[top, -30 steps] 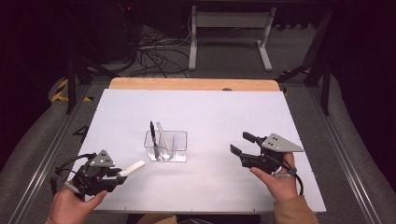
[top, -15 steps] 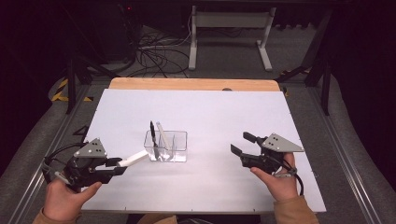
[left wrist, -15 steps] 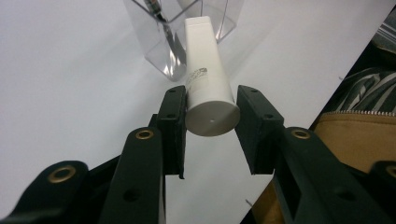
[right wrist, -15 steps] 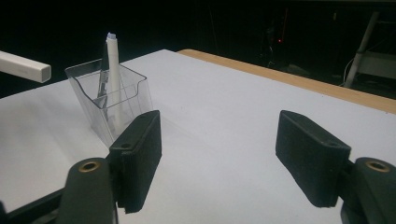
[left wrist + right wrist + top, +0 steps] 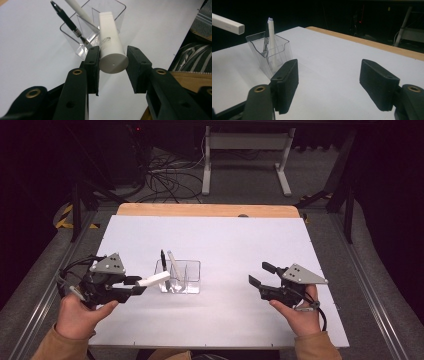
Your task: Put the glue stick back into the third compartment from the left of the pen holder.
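left hand-held gripper (image 5: 140, 287) clamps white tube (image 5: 154, 280) beside clear holder (image 5: 192, 277).

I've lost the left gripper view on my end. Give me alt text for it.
The left gripper holds a white tube by its capped end, its far end pointing toward a clear plastic holder on the white table. A black pen and a white pen lean inside the holder.

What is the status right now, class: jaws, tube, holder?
Left gripper shut on white tube, aimed at clear holder. Right gripper open, idle. Two pens inside.
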